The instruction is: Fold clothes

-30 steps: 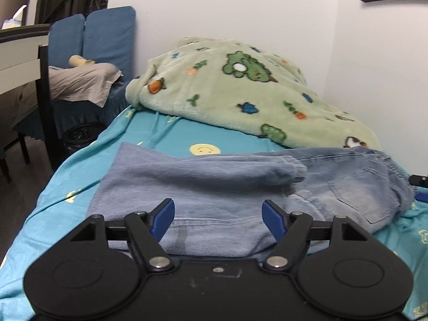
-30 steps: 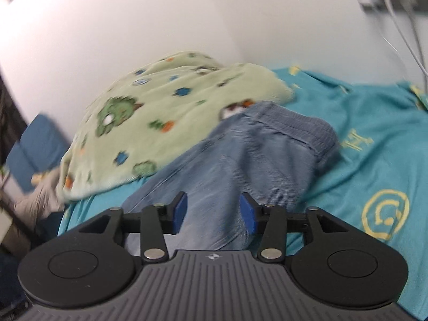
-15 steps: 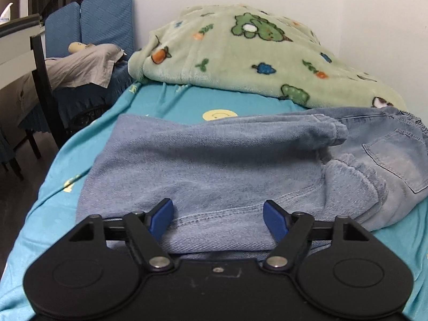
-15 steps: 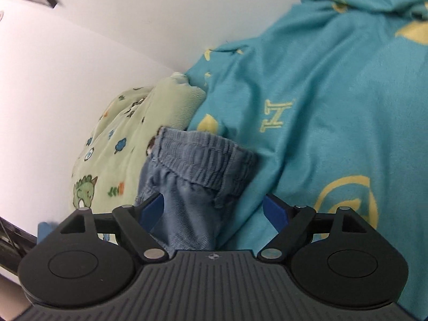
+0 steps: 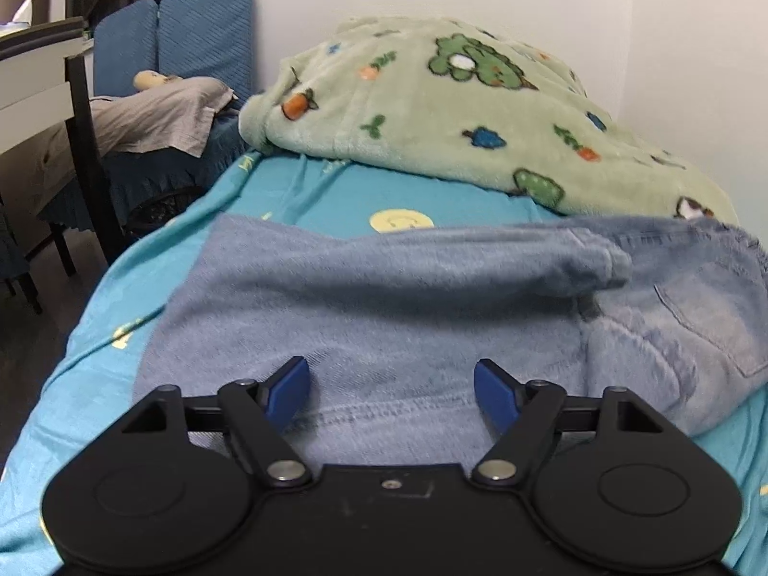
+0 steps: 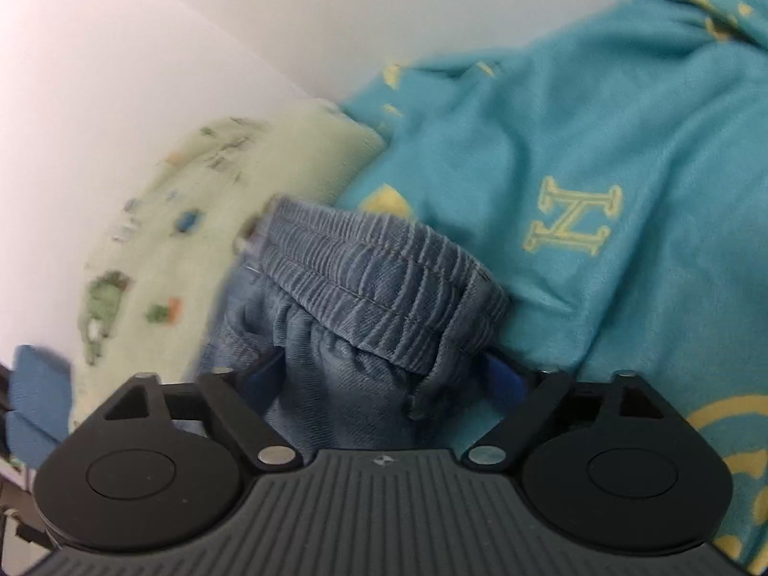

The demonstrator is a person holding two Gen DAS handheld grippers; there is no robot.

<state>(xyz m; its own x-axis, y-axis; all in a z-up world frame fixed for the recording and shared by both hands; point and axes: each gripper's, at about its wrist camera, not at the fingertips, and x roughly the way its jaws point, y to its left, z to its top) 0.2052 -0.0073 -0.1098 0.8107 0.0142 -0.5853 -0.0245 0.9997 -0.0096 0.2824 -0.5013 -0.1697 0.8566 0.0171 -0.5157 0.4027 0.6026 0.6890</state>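
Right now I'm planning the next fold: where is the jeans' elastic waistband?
In the right wrist view, the waistband lies ahead of the right gripper, between green blanket and teal sheet.

Bed (image 5: 312,192), teal sheet with yellow motifs. Folded blue jeans (image 5: 408,307) lie near; green cartoon-print blanket (image 5: 456,110) heaped far, touching jeans.

The left gripper (image 5: 391,391) is held level at the bottom centre of its frame, its blue-tipped fingers (image 5: 288,386) spread wide apart. The right gripper (image 6: 384,379) is seen low in its frame, tilted, its fingers likewise spread wide with cloth bunched between them.
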